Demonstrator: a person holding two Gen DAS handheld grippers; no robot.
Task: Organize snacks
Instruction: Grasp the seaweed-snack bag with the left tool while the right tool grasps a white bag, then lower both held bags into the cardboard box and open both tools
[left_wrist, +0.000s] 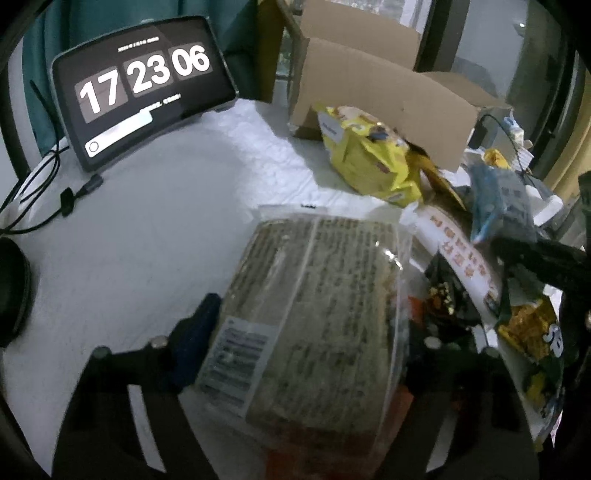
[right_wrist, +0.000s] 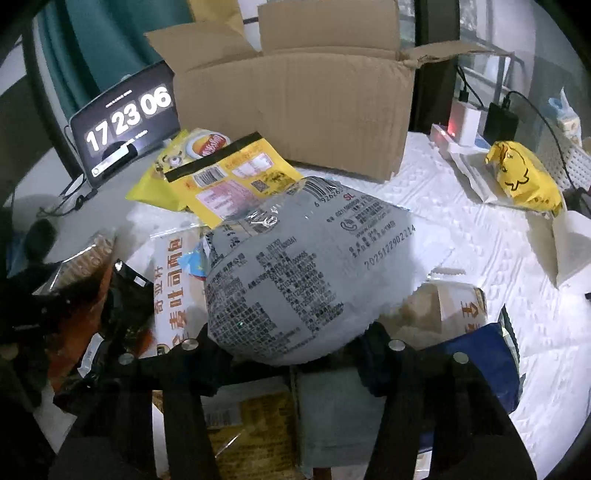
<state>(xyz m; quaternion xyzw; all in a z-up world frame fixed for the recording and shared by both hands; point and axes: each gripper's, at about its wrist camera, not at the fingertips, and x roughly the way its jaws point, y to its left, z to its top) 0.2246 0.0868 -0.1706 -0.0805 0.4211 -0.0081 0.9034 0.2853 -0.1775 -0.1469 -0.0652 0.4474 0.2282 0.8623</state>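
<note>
My left gripper (left_wrist: 310, 354) is shut on a clear-wrapped brown snack pack (left_wrist: 314, 306) and holds it above the white table (left_wrist: 147, 229). My right gripper (right_wrist: 291, 350) is shut on a puffy grey snack bag (right_wrist: 295, 273) with black print, lifted over the pile. An open cardboard box (right_wrist: 295, 110) stands behind; it also shows in the left wrist view (left_wrist: 373, 92). A yellow chip bag (left_wrist: 369, 155) lies by the box, seen too in the right wrist view (right_wrist: 229, 177). More packets lie in a heap (left_wrist: 465, 258) between the grippers.
A tablet clock (left_wrist: 144, 88) leans at the back left with cables (left_wrist: 48, 192) beside it. A yellow duck-print bag (right_wrist: 524, 177) lies at the right near chargers (right_wrist: 480, 122) and a white rack. A blue packet (right_wrist: 476, 362) lies under my right gripper.
</note>
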